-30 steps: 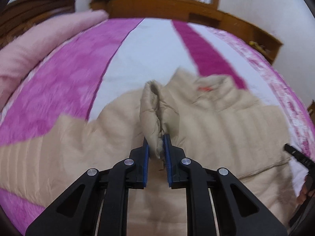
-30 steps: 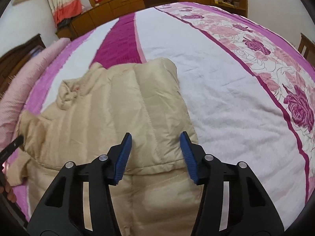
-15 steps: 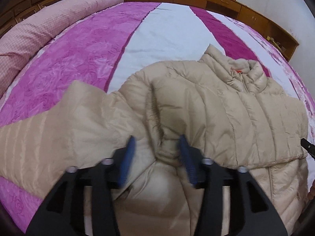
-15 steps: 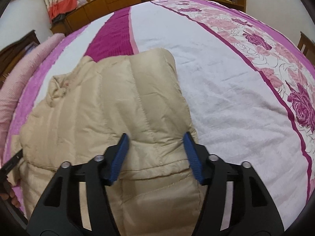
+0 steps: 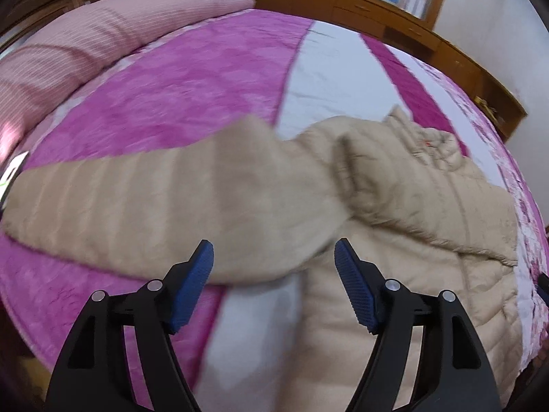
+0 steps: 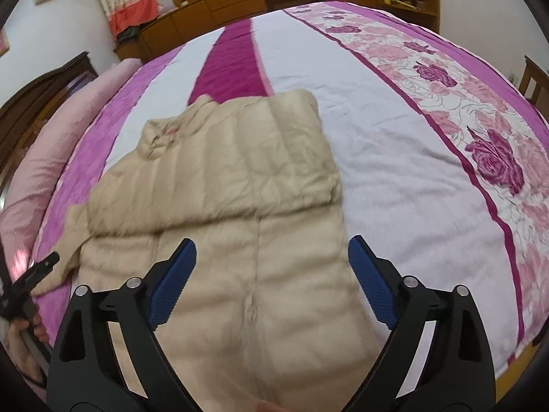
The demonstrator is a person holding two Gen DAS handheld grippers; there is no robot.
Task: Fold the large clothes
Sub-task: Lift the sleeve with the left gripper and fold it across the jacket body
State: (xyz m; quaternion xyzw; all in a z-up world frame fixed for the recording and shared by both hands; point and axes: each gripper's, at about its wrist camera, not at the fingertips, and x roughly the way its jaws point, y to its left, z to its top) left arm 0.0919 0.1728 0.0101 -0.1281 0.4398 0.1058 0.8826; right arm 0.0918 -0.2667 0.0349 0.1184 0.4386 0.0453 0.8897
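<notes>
- The jacket (image 6: 219, 213), a puffy beige one, lies spread on the bed (image 6: 394, 158). Its right side is already folded in across the chest, giving a straight edge on that side.
- The sleeve (image 5: 144, 206) on the other side lies stretched out across the magenta part of the bedcover, away from the body, so I judge the job to be about halfway through the sleeve folds.
- The left gripper (image 5: 272, 281) hovers just above the near edge of that sleeve, jaws apart and holding nothing.
- The right gripper (image 6: 271, 274) hangs over the lower body of the jacket, jaws also wide apart and empty.
- The next move likely calls for the left gripper to close on the sleeve near its edge, lift it and carry it across onto the chest, while the right one steadies the body or waits.
- The padding is slippery and springy, so a shallow pinch may slide off.
- The left view alone shows the loose sleeve at full length, plus the pink bolster (image 5: 85, 44) along the head of the bed.
- The right view alone shows the tidy folded side, the collar (image 6: 161, 137), and the rose-patterned border (image 6: 480, 130) of the bedcover.
- The right view also catches the person's hand (image 6: 20, 343) on the left gripper's handle at the picture's edge.
</notes>
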